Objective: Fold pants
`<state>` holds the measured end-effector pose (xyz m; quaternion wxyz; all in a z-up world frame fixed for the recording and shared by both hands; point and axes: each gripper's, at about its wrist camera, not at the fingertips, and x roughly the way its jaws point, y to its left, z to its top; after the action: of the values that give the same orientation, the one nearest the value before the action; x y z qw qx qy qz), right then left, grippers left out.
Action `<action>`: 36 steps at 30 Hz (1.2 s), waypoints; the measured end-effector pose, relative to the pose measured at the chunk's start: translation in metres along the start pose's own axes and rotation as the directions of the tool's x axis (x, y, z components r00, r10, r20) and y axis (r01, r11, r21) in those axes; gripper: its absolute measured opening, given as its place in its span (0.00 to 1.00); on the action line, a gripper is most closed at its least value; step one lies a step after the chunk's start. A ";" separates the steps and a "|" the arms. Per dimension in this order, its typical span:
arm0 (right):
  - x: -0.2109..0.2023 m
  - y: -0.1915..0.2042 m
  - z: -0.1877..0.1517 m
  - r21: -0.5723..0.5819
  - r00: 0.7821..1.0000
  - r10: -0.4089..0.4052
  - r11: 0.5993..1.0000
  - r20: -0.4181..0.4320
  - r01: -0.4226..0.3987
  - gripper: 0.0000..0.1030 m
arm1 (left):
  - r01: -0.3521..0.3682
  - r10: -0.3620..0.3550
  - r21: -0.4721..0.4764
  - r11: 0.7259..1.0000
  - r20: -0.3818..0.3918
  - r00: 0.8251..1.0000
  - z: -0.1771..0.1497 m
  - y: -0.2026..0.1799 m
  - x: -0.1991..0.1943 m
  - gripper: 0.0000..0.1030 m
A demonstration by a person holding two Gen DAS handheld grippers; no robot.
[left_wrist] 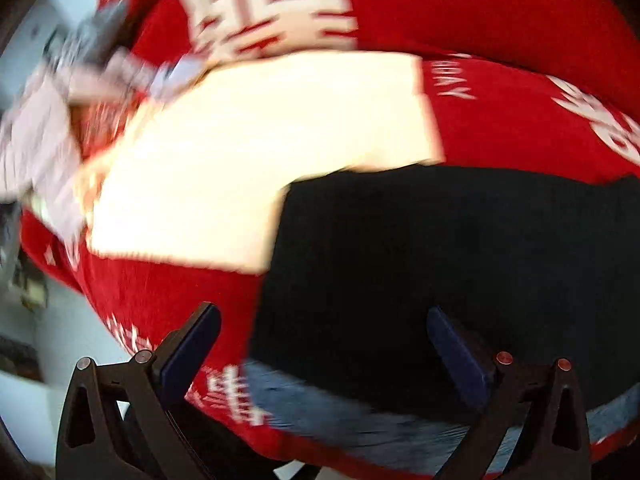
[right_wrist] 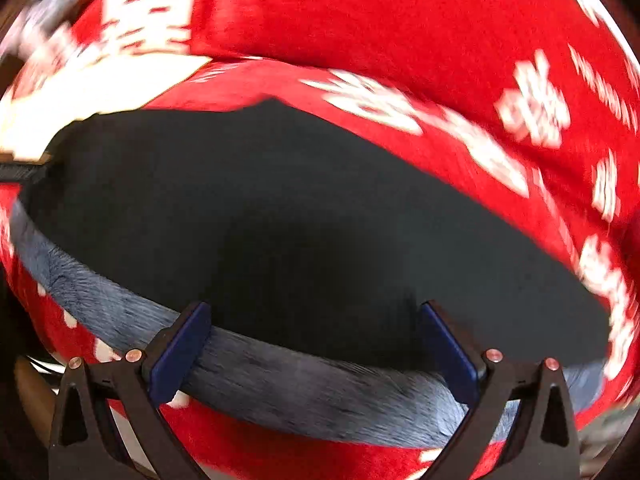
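A red cloth with white lettering (right_wrist: 400,20) fills both views and covers the surface. On it lie the pants (right_wrist: 300,208), a broad dark slab filling the middle of the right wrist frame, with a fuzzy grey-blue band (right_wrist: 300,380), likely the waistband or a turned-out lining, curving along their lower edge. In the left wrist view the pants take the lower right, and a cream-white folded cloth (left_wrist: 260,152) sits just beside them at centre left; whether the two overlap is hard to tell. A blurred grey device (left_wrist: 96,40) shows at upper left.

The right claw (right_wrist: 316,348) stands wide apart, straddling the band with nothing held. The left claw (left_wrist: 324,348) is likewise spread and empty, over the pants' left edge.

Both frames are smeared. A hasty pinch could catch the red cloth with the pants, or only one layer, so the fold drags or skews.
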<state>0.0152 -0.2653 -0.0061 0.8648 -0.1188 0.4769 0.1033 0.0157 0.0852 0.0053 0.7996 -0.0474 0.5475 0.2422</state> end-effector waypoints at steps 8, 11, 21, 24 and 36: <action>-0.021 -0.122 -0.024 0.280 0.972 -0.217 0.931 -0.094 0.235 1.00 | 0.110 -0.118 -0.174 0.979 -0.041 0.992 -0.051 0.070 0.007 1.00; -0.036 -0.093 -0.020 0.233 0.981 -0.191 0.953 -0.034 0.193 1.00 | 0.149 -0.150 -0.113 0.982 -0.005 0.989 -0.062 0.047 -0.009 1.00; -0.010 -0.007 -0.024 0.058 0.999 -0.054 0.997 -0.001 0.054 1.00 | 0.090 -0.090 0.007 0.996 -0.050 0.995 -0.074 0.019 0.000 1.00; -0.014 -0.044 -0.030 0.091 0.995 -0.092 0.991 -0.026 0.094 1.00 | 0.050 -0.049 0.018 0.999 -0.049 0.998 -0.080 0.020 -0.006 1.00; -0.047 -0.228 -0.094 0.582 0.991 -0.121 0.802 -0.066 0.136 1.00 | 0.165 -0.188 0.303 0.939 0.047 0.981 -0.056 -0.113 -0.084 1.00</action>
<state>-0.0175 -0.5139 0.0096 0.8581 0.1195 0.4874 -0.1086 -0.0062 -0.0618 0.0373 0.8360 0.0337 0.5409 0.0859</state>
